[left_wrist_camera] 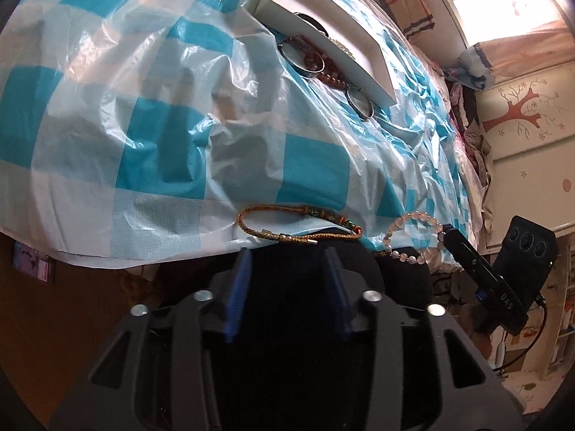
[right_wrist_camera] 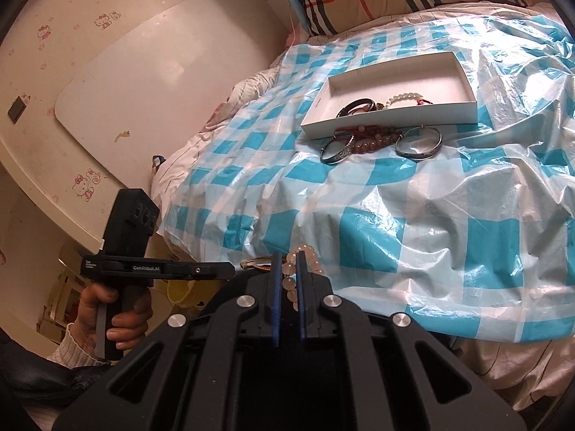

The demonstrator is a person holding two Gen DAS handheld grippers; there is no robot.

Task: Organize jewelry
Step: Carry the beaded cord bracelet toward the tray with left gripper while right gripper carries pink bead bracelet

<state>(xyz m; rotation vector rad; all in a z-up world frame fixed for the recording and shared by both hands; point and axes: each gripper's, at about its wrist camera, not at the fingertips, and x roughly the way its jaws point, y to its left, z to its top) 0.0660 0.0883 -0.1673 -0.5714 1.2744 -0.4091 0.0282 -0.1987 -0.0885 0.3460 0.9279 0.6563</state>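
I count one white box [right_wrist_camera: 391, 116] on the bed, toward its far edge. Inside it I see two items for certain: one dark bangle [right_wrist_camera: 354, 106] and one pale bead bracelet [right_wrist_camera: 400, 100]; further reddish pieces there I cannot separate. Along the box's near wall: two silver bangles [right_wrist_camera: 337, 151] [right_wrist_camera: 418, 143] and one brown bead strand [right_wrist_camera: 373, 143]. At the bed's near edge: one woven cord bracelet [left_wrist_camera: 287, 226] and one pink bead bracelet [left_wrist_camera: 413, 237]. Two grippers [left_wrist_camera: 287, 273] [right_wrist_camera: 287, 280].

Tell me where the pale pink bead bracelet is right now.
The pale pink bead bracelet is pinched in the right gripper at the near edge of the checkered sheet, just right of the braided cord bracelet.
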